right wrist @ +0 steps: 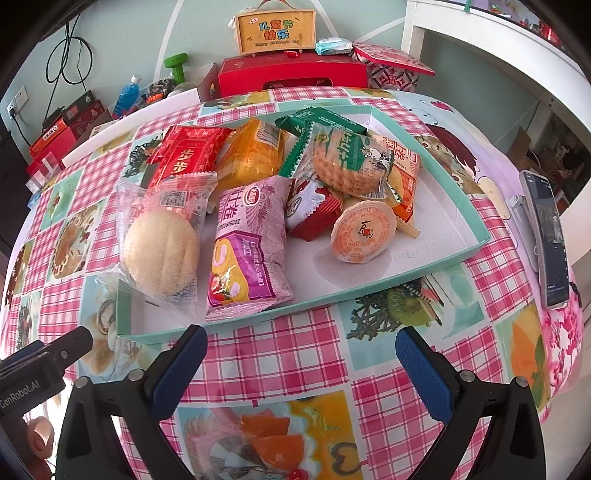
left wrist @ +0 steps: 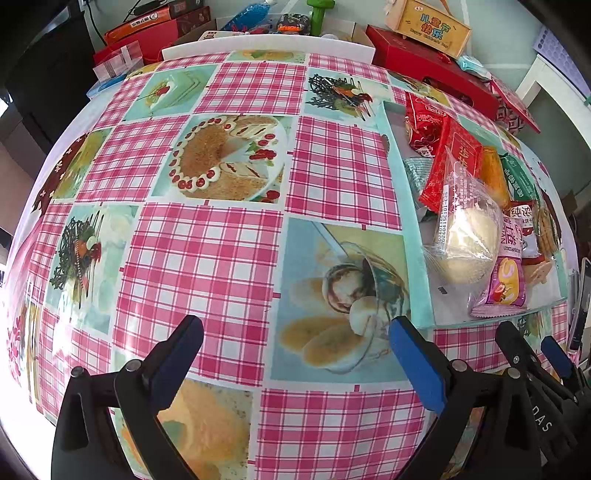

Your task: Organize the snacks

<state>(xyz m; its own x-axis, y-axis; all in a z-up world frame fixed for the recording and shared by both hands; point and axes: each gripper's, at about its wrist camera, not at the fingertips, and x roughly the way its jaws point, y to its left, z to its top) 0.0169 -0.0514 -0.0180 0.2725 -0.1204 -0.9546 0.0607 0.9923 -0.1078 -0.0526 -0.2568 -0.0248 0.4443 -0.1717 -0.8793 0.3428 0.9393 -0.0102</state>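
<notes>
A shallow teal-rimmed tray on the checked tablecloth holds several wrapped snacks: a round bun in clear wrap, a purple roll-cake pack, a red pack, an orange pack, a green biscuit pack and a round jelly cup. The tray also shows at the right of the left wrist view, with the bun. My right gripper is open and empty just in front of the tray. My left gripper is open and empty over bare cloth, left of the tray.
A phone lies at the table's right edge. Red gift boxes, a yellow wooden box, a bottle and a green dumbbell crowd the far side. The right gripper's fingers show at the left view's lower right.
</notes>
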